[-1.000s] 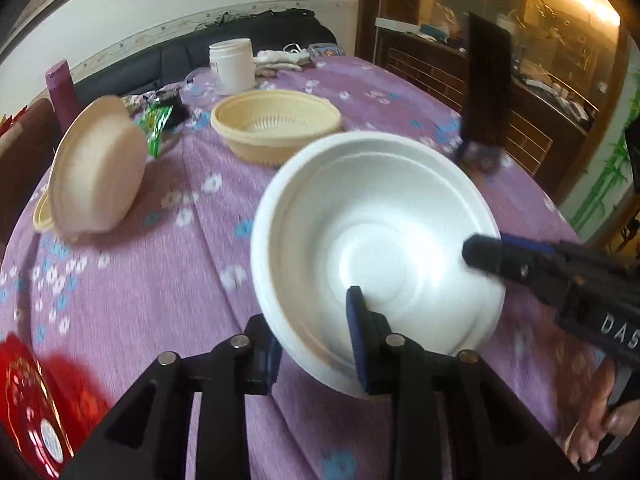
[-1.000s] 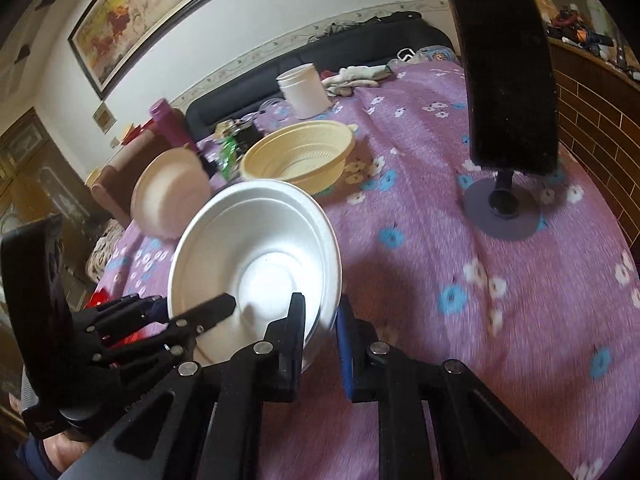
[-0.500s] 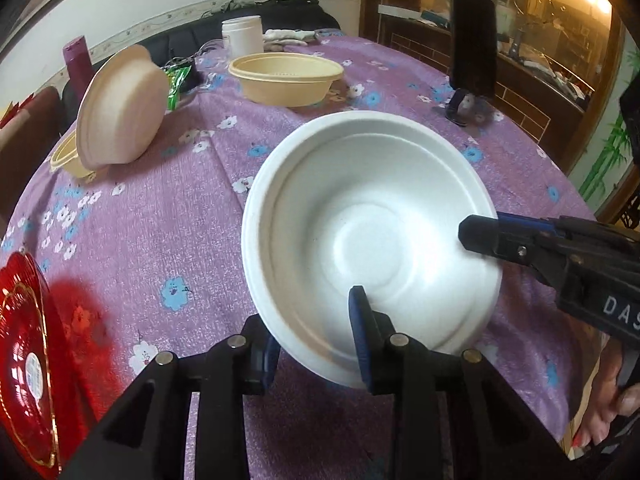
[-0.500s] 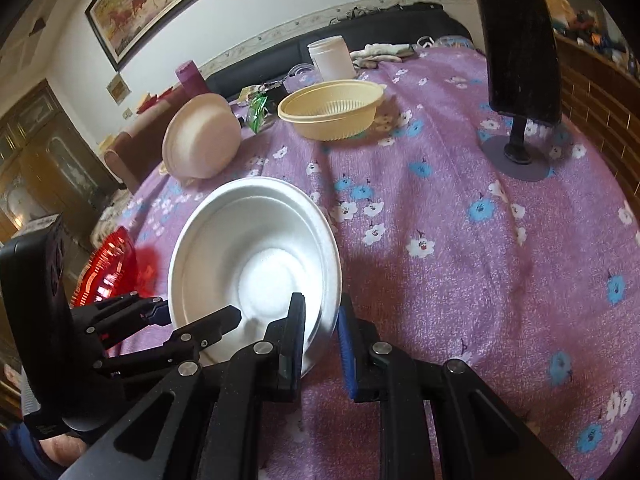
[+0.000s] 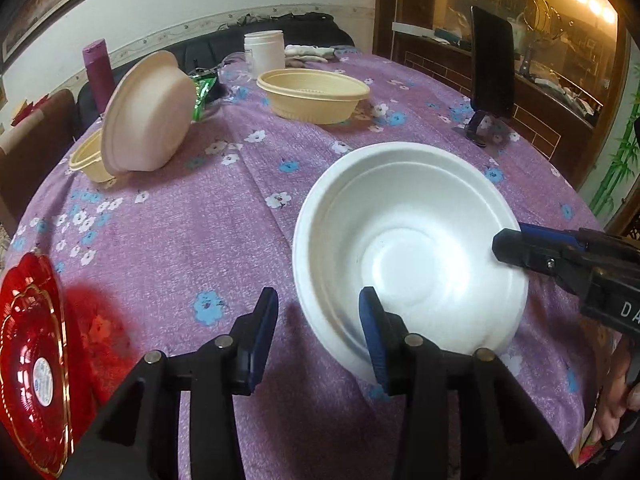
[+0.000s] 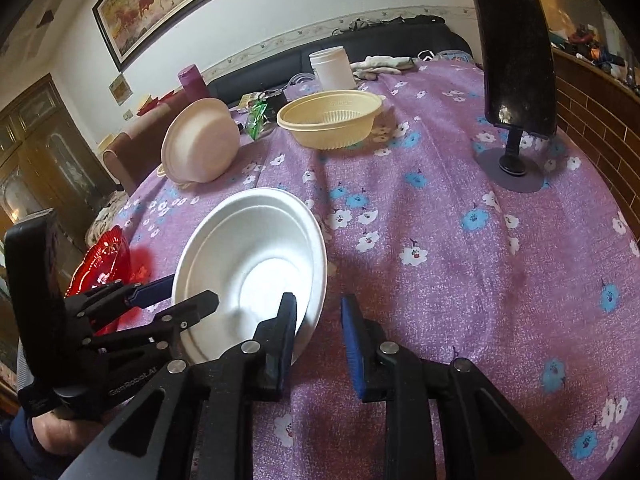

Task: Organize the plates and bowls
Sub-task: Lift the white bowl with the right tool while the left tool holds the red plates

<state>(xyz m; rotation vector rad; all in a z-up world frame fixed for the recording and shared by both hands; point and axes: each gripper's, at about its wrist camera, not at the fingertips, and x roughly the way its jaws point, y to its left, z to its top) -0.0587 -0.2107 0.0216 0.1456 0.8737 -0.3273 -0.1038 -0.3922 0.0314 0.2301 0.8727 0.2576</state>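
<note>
A white foam bowl [image 5: 408, 248] sits upright on the purple flowered tablecloth [image 5: 180, 232]; it also shows in the right wrist view [image 6: 256, 264]. My left gripper [image 5: 318, 328] is open, its jaws straddling the bowl's near rim without pressing it. My right gripper [image 6: 318, 336] is open at the bowl's right rim, one finger inside, one outside. A yellow colander bowl [image 5: 314, 96] stands at the back. A beige bowl [image 5: 148, 116] leans tilted on a small yellow bowl [image 5: 90, 158] at the left. A red plate [image 5: 32, 356] lies at the near left edge.
A phone on a stand [image 6: 516, 80] stands at the right of the table. A white jar [image 5: 264, 50], a maroon bottle [image 5: 98, 72] and a green wrapper [image 5: 202, 92] are at the far side. The table edge curves close on the left and right.
Both grippers have opened and let go of the white bowl, which now rests lower on the table. The view has pulled back from the far objects.
</note>
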